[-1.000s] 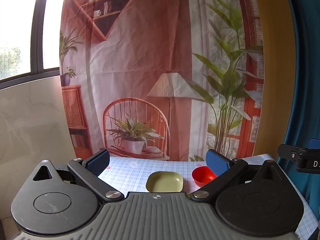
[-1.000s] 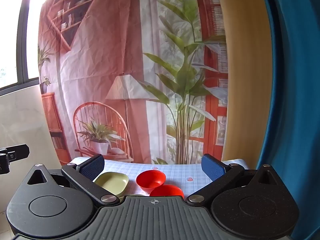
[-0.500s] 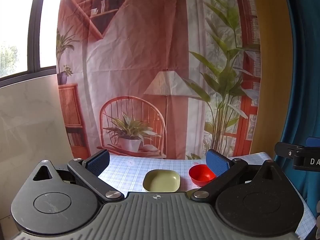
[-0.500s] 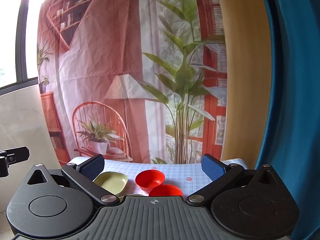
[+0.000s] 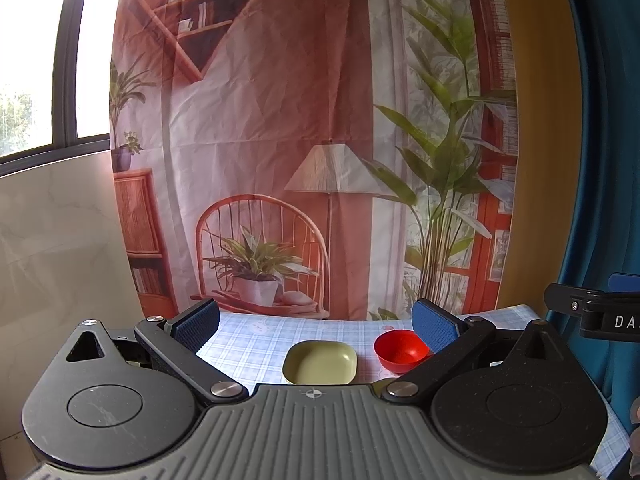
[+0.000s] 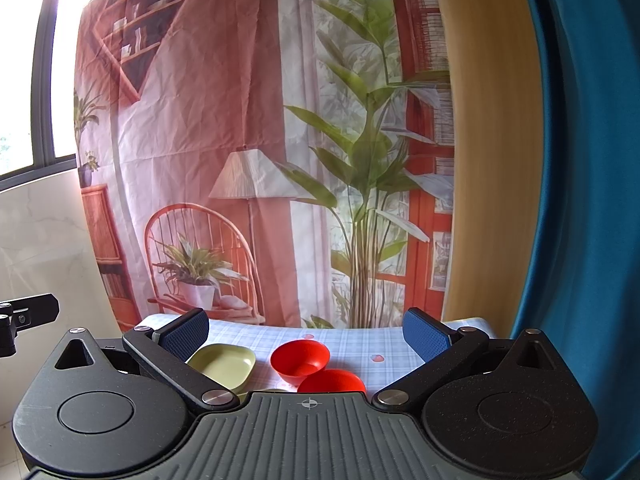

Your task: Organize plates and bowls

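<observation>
Bowls sit on the checked counter (image 6: 352,340): a green squarish dish (image 6: 224,364), a red bowl (image 6: 300,360) beside it; a second red bowl (image 6: 332,382) is half hidden behind the right hand-held gripper (image 6: 306,334) body; both it and the left hand-held gripper (image 5: 316,322) are spread wide, empty, above the counter; anything nearer is cut off.

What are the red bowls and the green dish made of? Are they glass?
Probably not glass. The two red bowls look like plastic: solid bright colour, not see-through, thin rims, a soft dull sheen. The green dish with rounded corners looks like matte plastic or melamine too, with even colour and no sparkle. I can't be sure from looks alone.
</observation>
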A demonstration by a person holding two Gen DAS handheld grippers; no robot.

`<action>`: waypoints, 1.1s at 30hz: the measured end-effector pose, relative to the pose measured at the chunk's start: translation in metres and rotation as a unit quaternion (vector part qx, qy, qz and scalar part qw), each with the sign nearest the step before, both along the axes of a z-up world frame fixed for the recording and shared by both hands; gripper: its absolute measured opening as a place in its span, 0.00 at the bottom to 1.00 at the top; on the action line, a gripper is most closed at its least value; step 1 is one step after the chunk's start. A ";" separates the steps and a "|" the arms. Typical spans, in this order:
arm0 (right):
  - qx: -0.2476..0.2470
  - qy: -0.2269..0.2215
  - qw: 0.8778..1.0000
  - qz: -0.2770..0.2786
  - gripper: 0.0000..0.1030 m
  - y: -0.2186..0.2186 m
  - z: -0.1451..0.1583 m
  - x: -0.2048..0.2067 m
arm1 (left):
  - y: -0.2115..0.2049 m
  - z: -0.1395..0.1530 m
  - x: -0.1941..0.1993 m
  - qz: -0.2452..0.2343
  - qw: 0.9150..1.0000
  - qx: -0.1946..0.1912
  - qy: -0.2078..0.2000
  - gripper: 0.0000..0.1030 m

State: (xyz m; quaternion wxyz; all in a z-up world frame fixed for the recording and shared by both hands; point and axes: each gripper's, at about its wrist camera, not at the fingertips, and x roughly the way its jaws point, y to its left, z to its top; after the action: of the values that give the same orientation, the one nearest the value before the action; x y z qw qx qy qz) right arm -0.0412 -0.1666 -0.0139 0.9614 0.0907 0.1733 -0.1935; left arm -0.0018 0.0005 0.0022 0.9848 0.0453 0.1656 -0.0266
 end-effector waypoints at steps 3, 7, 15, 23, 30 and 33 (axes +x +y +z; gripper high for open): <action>0.000 0.000 1.000 0.000 1.00 0.000 0.000 0.000 | 0.001 0.001 -0.001 -0.001 1.000 0.000 -0.002 1.00; 0.000 0.000 1.000 0.000 1.00 0.000 0.001 0.000 | 0.001 0.001 -0.001 -0.002 1.000 -0.001 -0.001 1.00; 0.000 0.000 1.000 -0.001 1.00 0.000 0.001 0.000 | 0.000 0.001 -0.001 -0.001 1.000 -0.001 -0.002 1.00; -0.001 0.000 1.000 0.000 1.00 0.000 0.001 -0.001 | -0.002 0.001 -0.002 -0.003 1.000 -0.001 -0.002 1.00; -0.001 0.000 1.000 0.000 1.00 0.001 0.002 0.000 | -0.002 0.000 -0.002 -0.003 1.000 -0.002 -0.002 1.00; -0.001 0.000 1.000 0.000 1.00 0.001 0.002 0.000 | -0.002 0.000 -0.002 -0.003 1.000 -0.003 -0.003 1.00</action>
State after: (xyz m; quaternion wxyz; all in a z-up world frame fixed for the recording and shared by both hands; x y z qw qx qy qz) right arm -0.0417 -0.1657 -0.0120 0.9616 0.0892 0.1732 -0.1935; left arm -0.0035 -0.0019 0.0025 0.9853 0.0431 0.1627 -0.0298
